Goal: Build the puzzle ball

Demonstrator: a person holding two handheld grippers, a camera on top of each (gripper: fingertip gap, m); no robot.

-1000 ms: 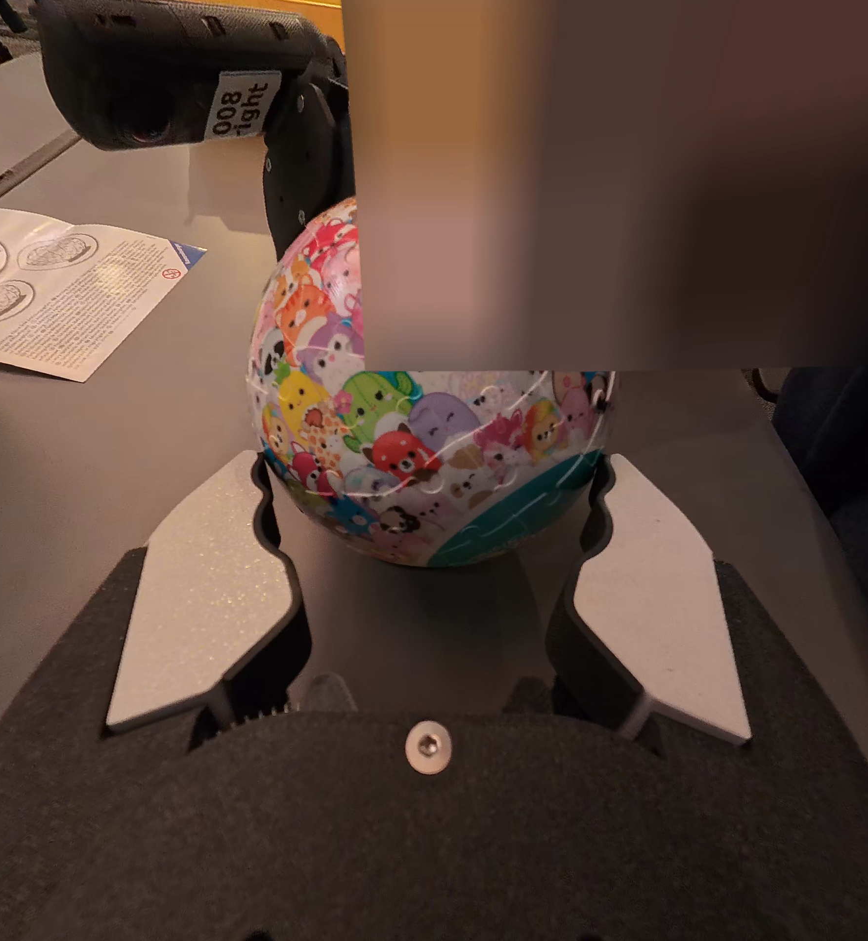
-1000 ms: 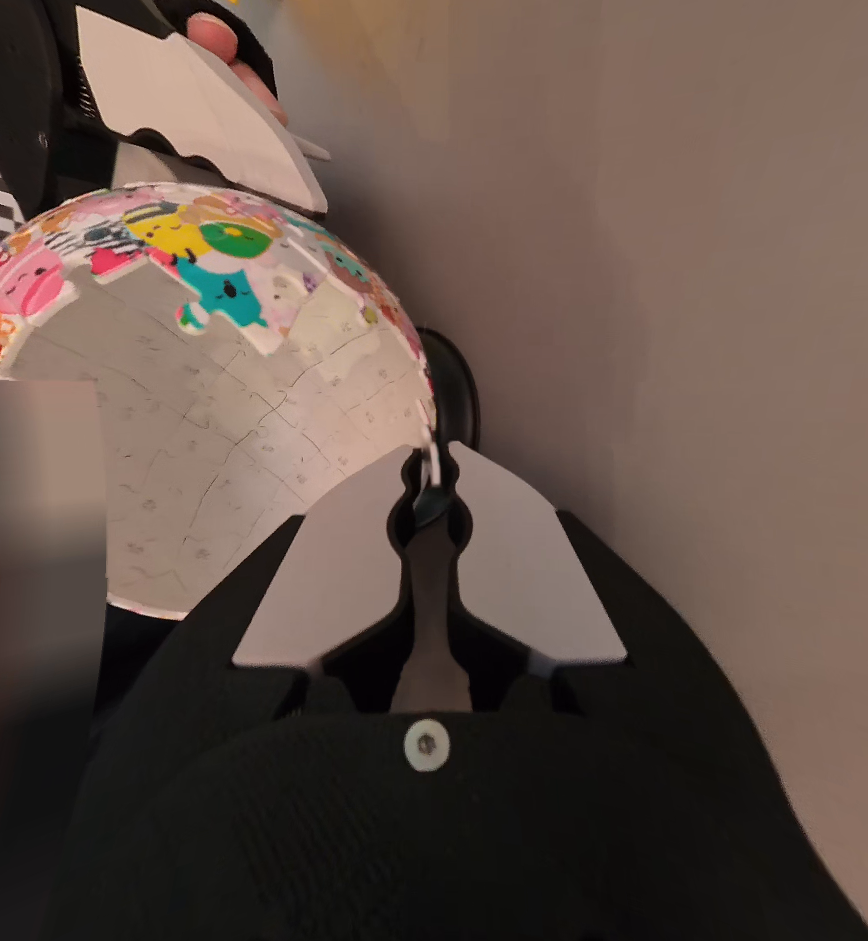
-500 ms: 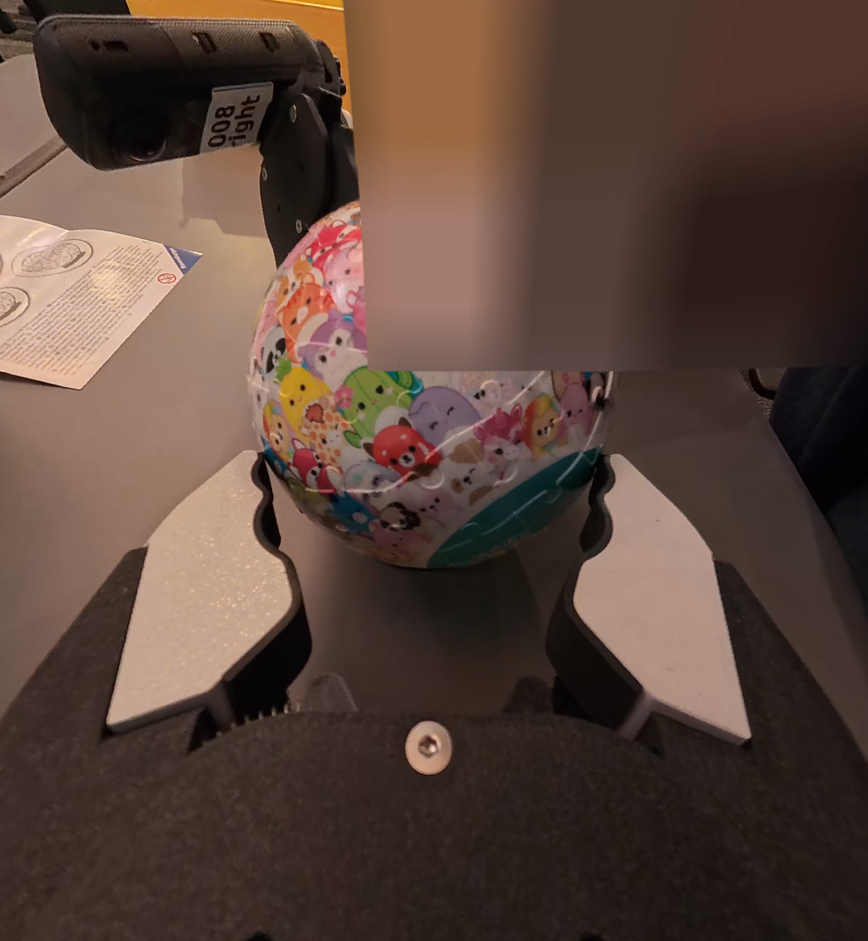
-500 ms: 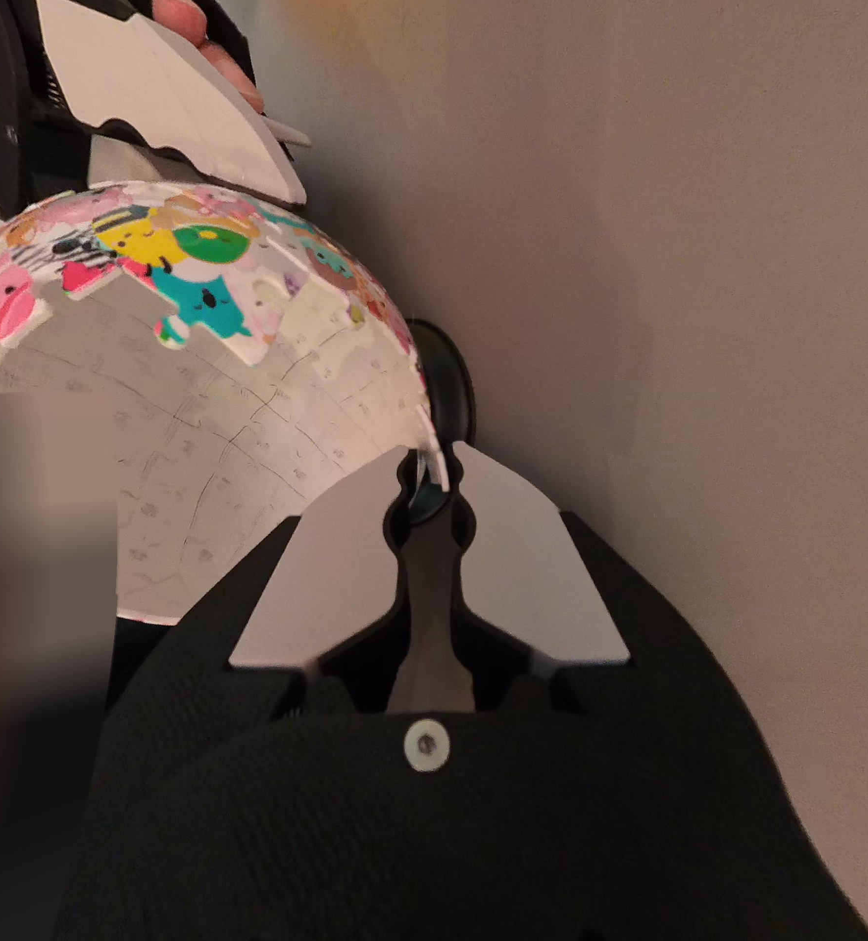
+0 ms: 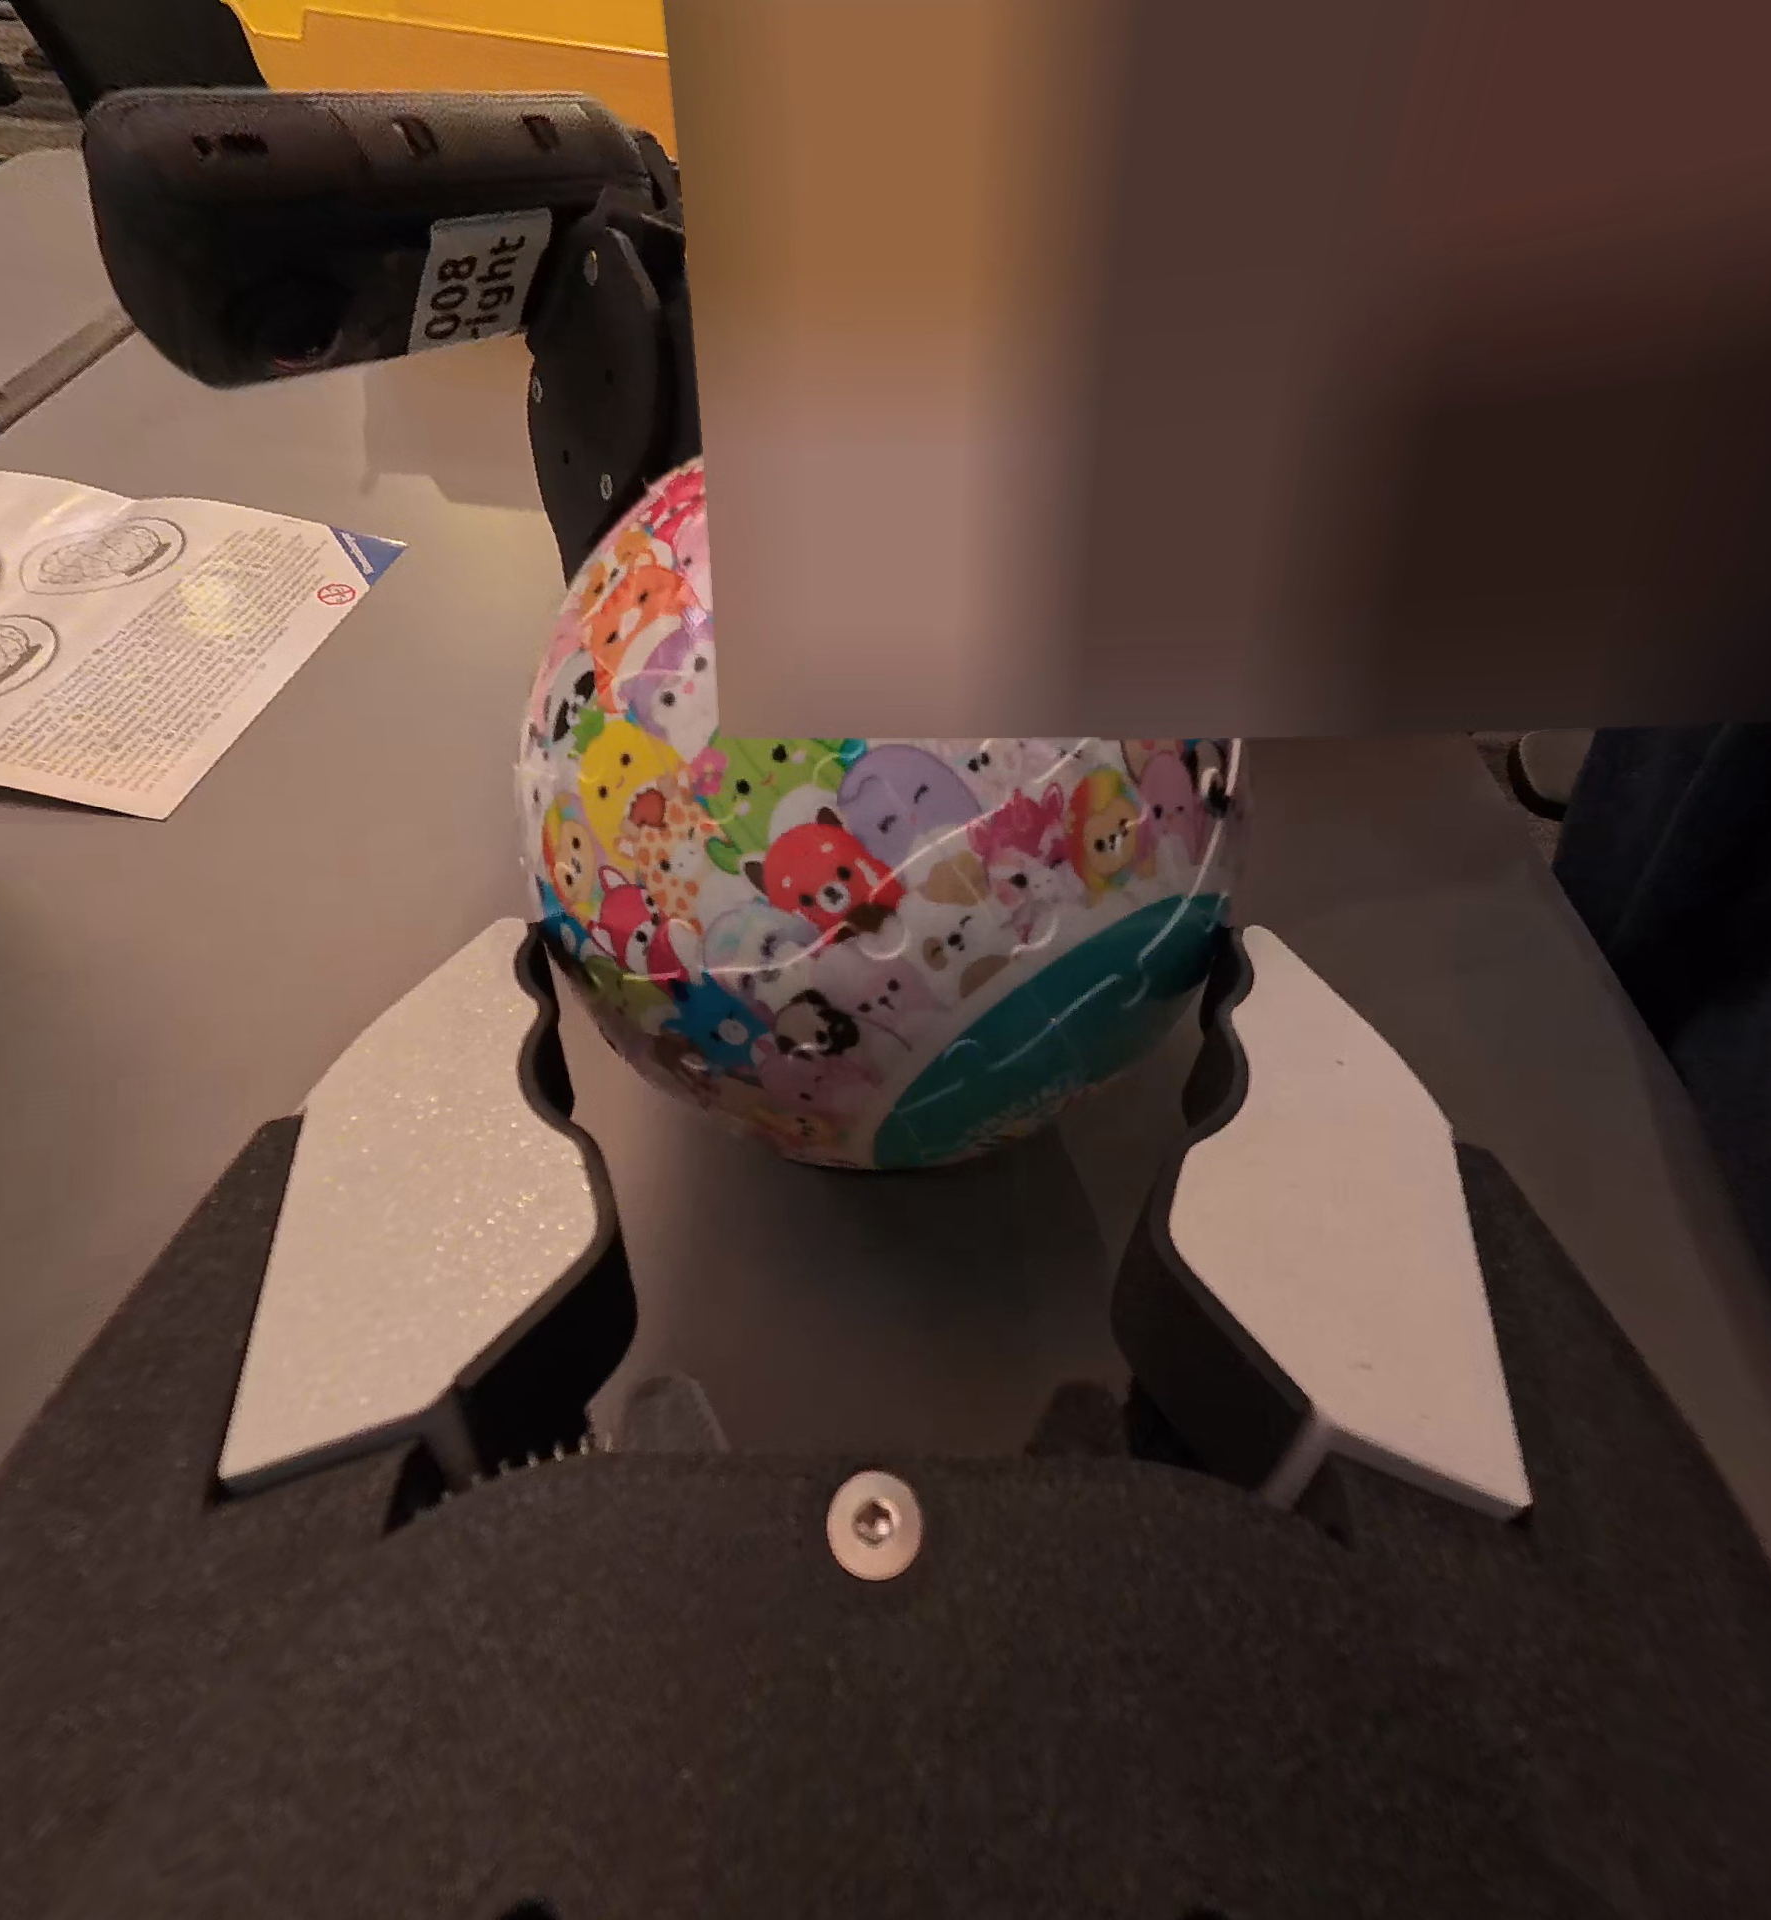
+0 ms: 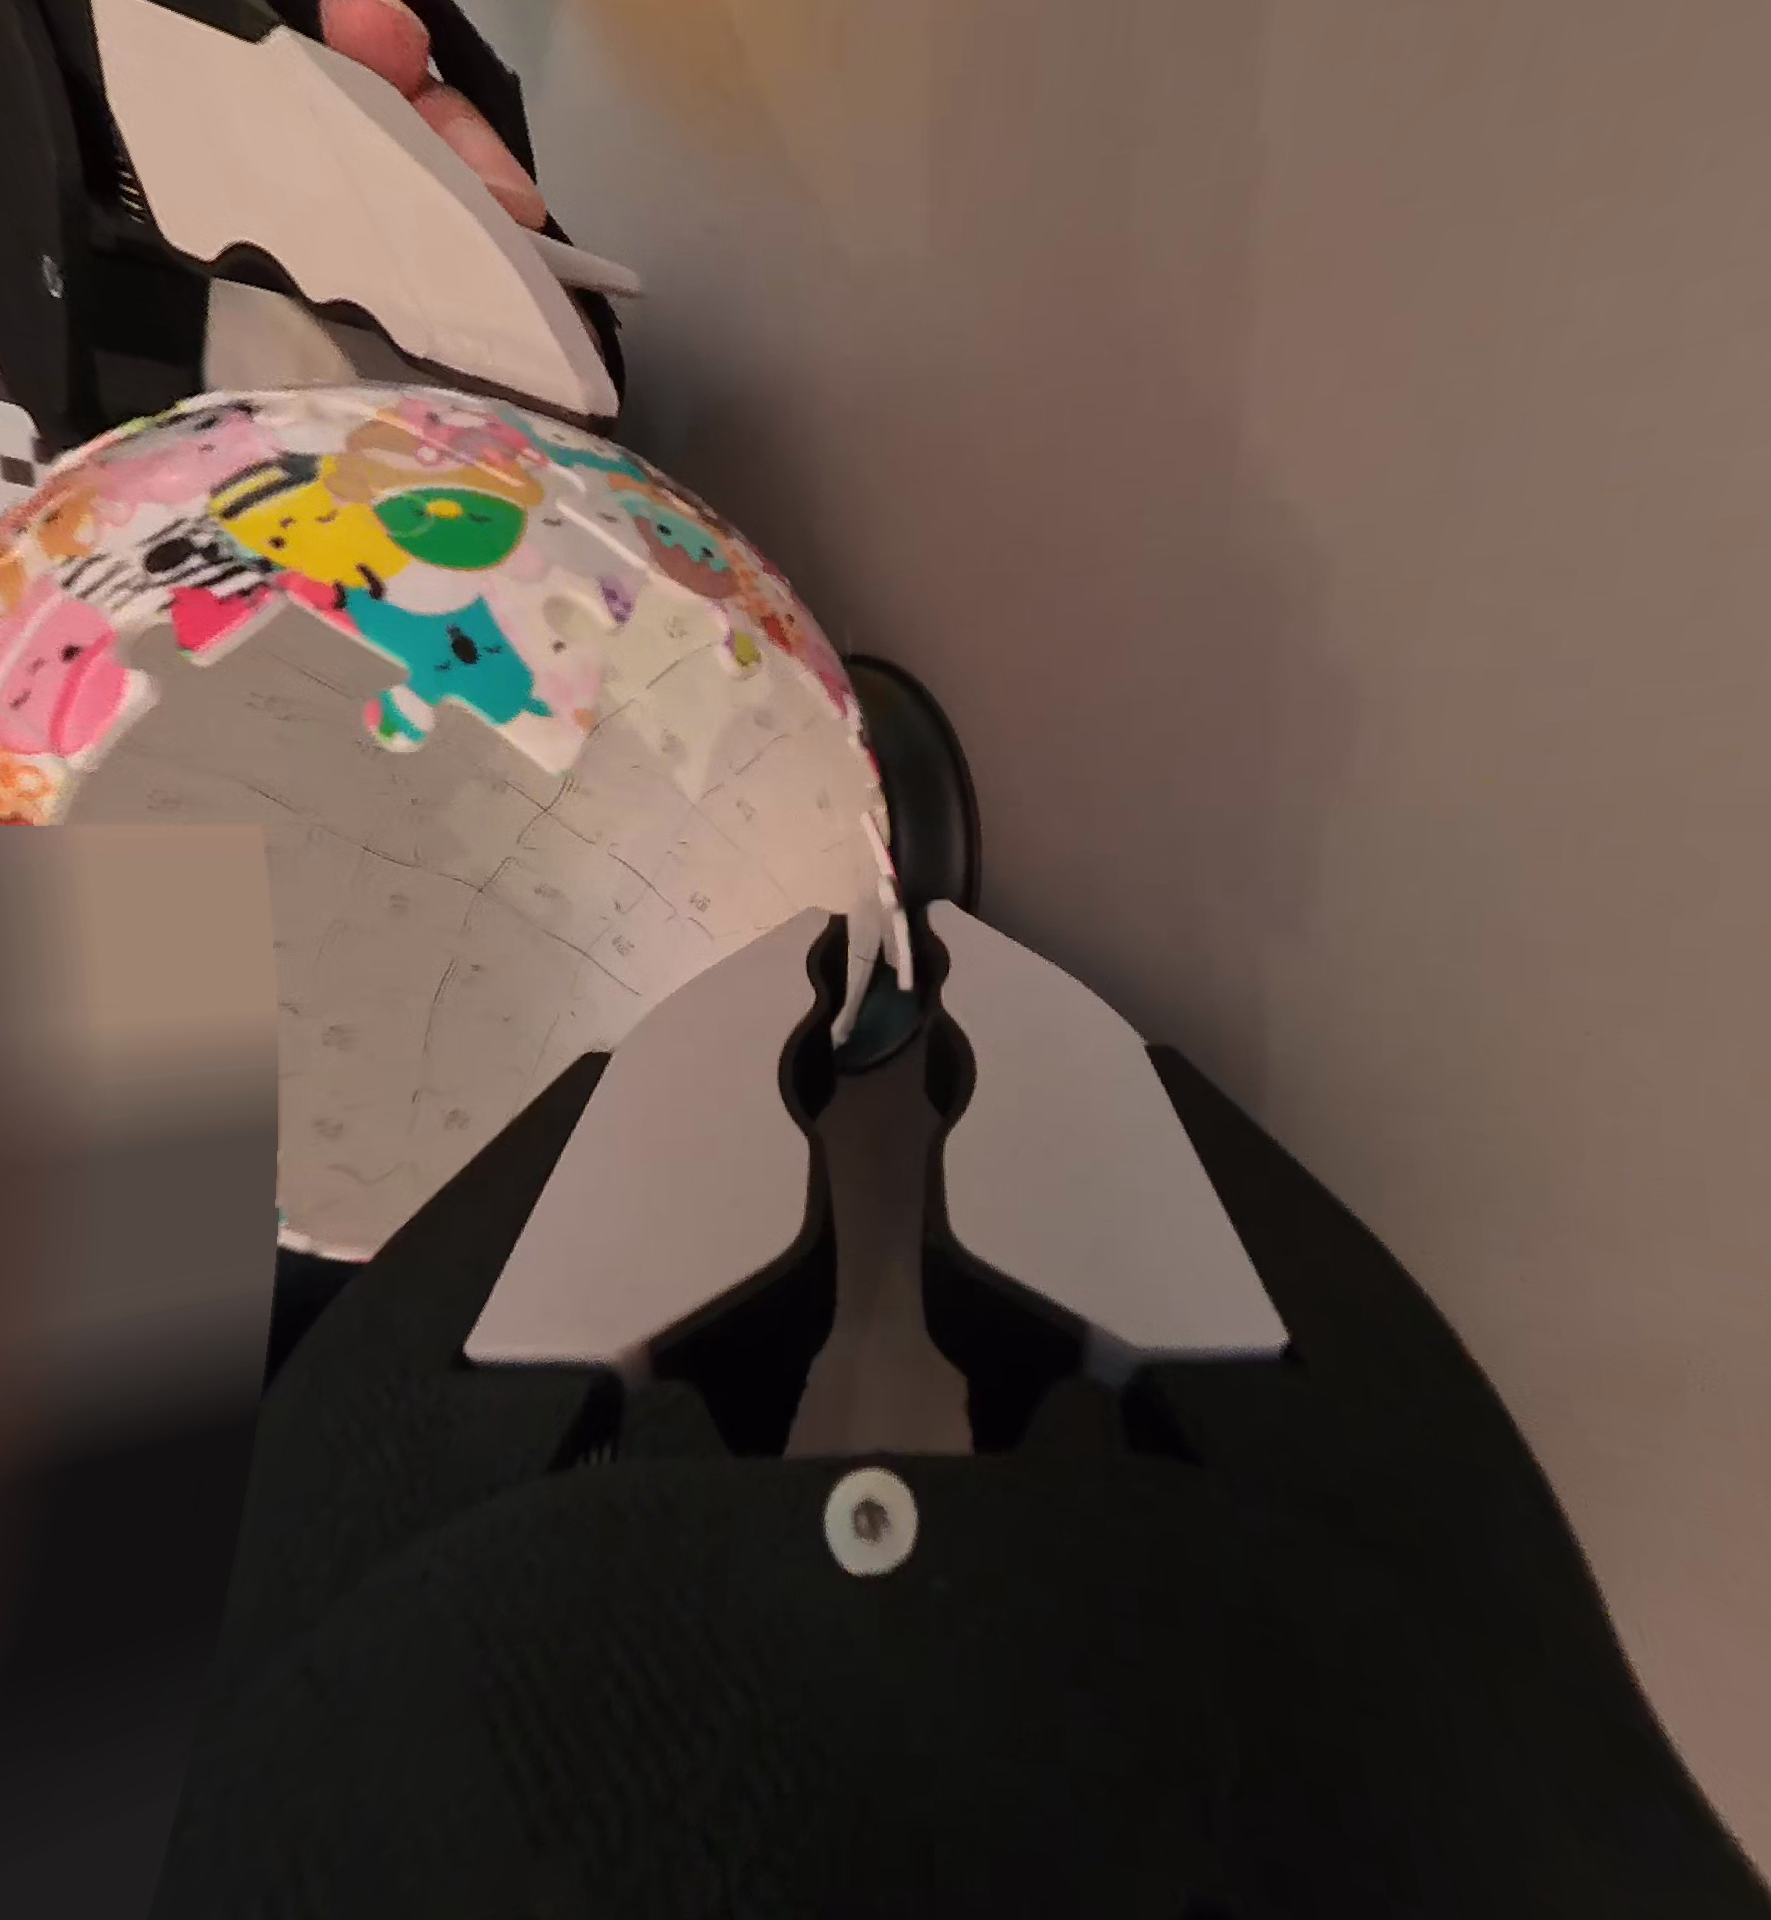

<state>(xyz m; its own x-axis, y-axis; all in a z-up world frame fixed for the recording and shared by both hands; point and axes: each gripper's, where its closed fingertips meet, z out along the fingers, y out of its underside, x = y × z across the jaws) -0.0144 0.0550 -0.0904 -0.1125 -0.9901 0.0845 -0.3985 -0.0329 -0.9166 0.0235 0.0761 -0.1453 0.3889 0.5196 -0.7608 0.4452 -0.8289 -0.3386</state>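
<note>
The puzzle ball (image 5: pixel 860 914) is a sphere covered in colourful cartoon animals with a teal patch low on the right. It sits on the grey table (image 5: pixel 185 987) between the wide-spread fingers of my left gripper (image 5: pixel 881 956), which touch its two sides. In the right wrist view the ball (image 6: pixel 424 582) is open, showing its white numbered inside. My right gripper (image 6: pixel 886 961) is shut on the thin white rim of that opening. I cannot tell if the pinched edge is a loose piece. The right gripper's body (image 5: pixel 341 229) reaches in behind the ball's top left. A blurred patch hides the ball's upper right.
A folded paper leaflet (image 5: pixel 133 644) lies on the table at left. A black round disc (image 6: pixel 922 790) sits just behind the ball's rim. One of the left gripper's fingers (image 6: pixel 341 208) lies over the ball, with a person's fingertips (image 6: pixel 424 62) behind it.
The right gripper's body has dropped slightly lower in the left wrist view. The ball has turned a little in the right wrist view. Both grips are unchanged.
</note>
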